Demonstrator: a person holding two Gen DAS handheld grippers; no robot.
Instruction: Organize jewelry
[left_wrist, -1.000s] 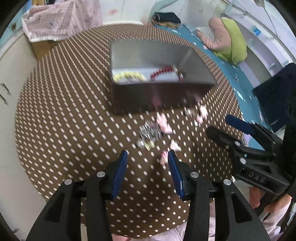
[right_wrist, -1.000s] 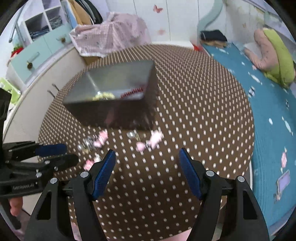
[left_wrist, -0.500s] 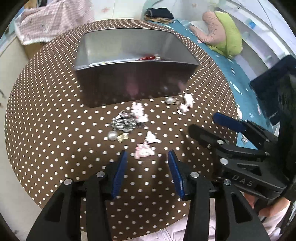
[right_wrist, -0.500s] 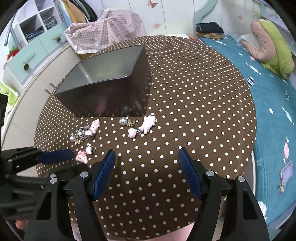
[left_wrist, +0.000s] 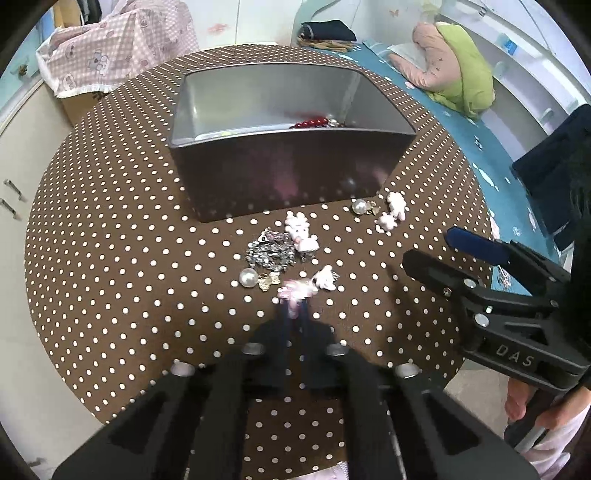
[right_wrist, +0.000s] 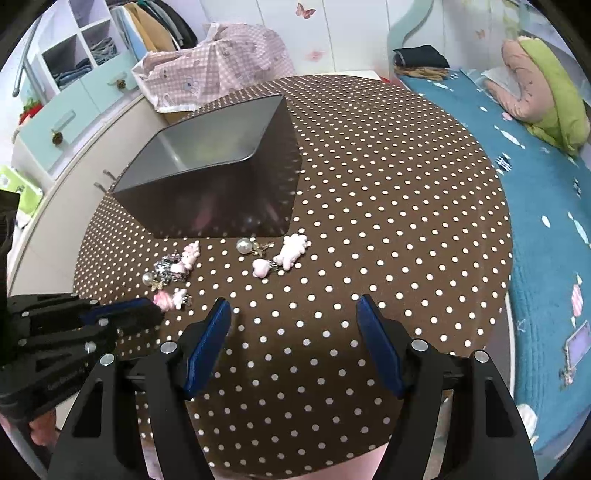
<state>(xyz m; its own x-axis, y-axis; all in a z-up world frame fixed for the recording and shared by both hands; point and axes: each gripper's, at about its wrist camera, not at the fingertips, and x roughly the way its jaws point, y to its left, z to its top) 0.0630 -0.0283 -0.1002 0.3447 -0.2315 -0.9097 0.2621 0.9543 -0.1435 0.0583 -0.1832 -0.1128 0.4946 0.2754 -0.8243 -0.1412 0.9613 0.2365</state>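
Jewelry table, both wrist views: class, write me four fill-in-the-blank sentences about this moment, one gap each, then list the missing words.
1. The left gripper has its fingers closed on a small ____ charm.
2. The right gripper hovers with its jaws ____.
3. Inside the grey metal box lies a string of ____ beads.
4. The brown tablecloth is patterned with white ____.

Missing words: pink; open; red; dots

Desk (right_wrist: 388, 206): brown cloth, white polka dots | tin box (right_wrist: 207, 184): grey | charms (right_wrist: 291, 251): pink | pearl (right_wrist: 242, 245): white | beads (left_wrist: 314, 122): red | right hand-held gripper (right_wrist: 293, 343): black, blue pads
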